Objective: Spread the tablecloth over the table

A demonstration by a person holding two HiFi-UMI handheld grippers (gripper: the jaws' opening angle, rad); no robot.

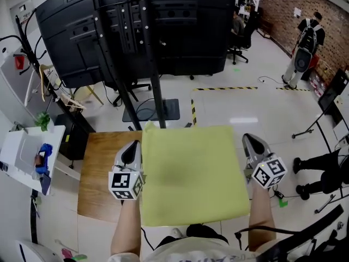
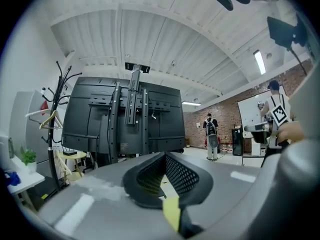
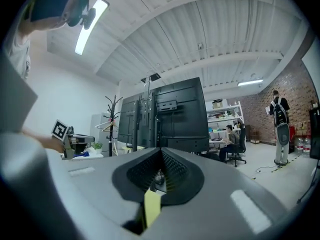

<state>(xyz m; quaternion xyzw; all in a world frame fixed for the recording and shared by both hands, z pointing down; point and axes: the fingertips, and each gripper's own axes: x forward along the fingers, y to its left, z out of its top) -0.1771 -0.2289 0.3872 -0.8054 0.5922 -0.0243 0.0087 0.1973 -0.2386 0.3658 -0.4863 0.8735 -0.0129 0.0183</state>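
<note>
Clearly, each claw is clamped shut on a thin pinch of cloth: the left claw grips the left edge and the right claw grips the right edge. Between them the yellow-green tablecloth hangs stretched flat above the wooden surface. It looks light, soft and limp, prone to sagging, so taut grips at the edges or corners suit it. Its far edge may droop, though that is hard to judge.

Head down, gripper views level, monitor shared
</note>
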